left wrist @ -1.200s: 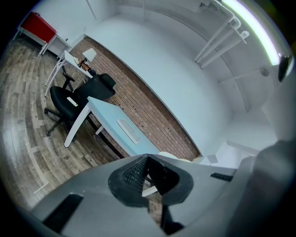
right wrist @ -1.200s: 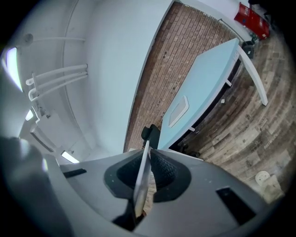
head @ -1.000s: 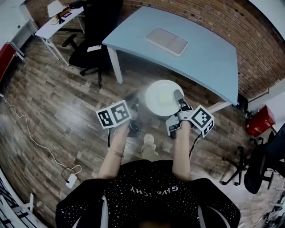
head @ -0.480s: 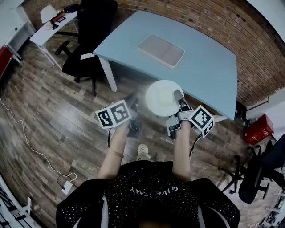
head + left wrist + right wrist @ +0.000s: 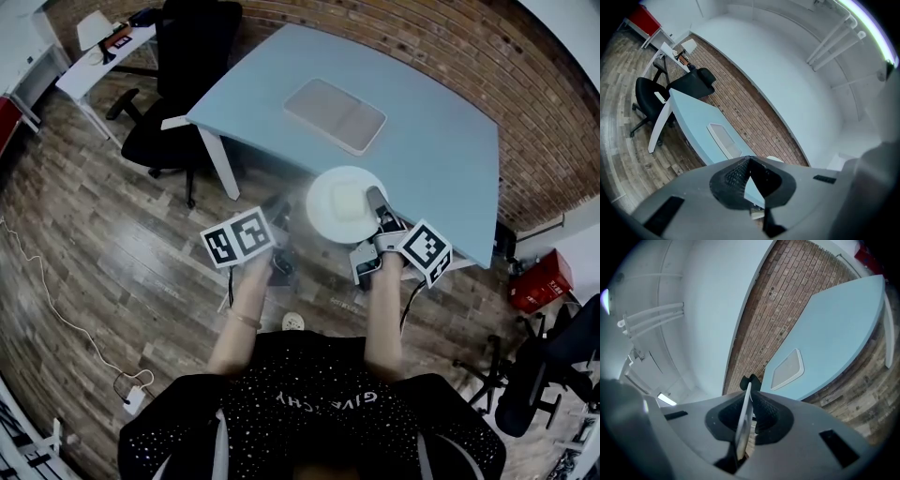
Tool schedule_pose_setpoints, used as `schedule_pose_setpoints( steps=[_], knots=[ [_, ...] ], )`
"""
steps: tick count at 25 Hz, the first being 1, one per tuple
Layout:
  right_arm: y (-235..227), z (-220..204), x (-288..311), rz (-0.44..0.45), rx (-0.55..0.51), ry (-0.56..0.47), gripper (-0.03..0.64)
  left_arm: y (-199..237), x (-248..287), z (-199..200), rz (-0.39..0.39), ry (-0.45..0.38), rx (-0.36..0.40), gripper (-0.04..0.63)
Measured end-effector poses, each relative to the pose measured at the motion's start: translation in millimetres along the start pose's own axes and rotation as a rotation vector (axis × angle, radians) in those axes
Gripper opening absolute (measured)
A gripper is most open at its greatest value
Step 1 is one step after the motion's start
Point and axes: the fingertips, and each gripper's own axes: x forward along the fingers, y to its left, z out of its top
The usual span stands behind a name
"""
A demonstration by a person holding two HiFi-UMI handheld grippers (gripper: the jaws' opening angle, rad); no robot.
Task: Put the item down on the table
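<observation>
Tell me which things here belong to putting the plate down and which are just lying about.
In the job: white plate, right gripper shut on its rim, blue table.
Lying about: pale tray, black chair, red container.

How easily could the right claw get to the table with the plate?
Probably easily. The right claw grips the plate by its rim, right by the table's near edge. Nothing stands between them, and the only thing on top, the tray, lies farther back.
</observation>
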Motion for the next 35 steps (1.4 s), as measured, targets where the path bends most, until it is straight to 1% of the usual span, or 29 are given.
schedule_pose_setpoints(
  steps=[3,7,11,15,18,20,26,30,35],
  knots=[
    [-1,11,7,0.000,0.001,0.001,0.029,-1,12,6,0.003,-0.008,-0.009,0.011],
    [-7,26,17,-0.002,0.002,-0.008,0.029,-2,26,10,0.009,-0.008,0.002,0.011],
    [-20,30,35,-0.013,0.038,-0.003,0.029,8,40,15,0.032,-0.001,0.001,0.011],
    [-31,38,64,-0.031,0.044,0.007,0.029,22,68,30,0.036,0.011,-0.004,0.011],
    [-40,52,93,-0.041,0.065,-0.001,0.029,32,101,43,0.029,0.025,-0.012,0.011],
    [-47,66,115,-0.049,0.068,-0.006,0.029,38,125,56,0.024,0.032,-0.009,0.011],
    [-57,112,187,-0.056,0.120,-0.057,0.028,53,196,108,0.013,0.062,0.007,0.011],
    [-60,133,235,-0.058,0.143,-0.078,0.028,63,238,143,0.005,0.076,0.021,0.011],
    [-68,153,287,-0.083,0.143,-0.077,0.028,82,285,176,0.007,0.099,0.017,0.011]
  ],
)
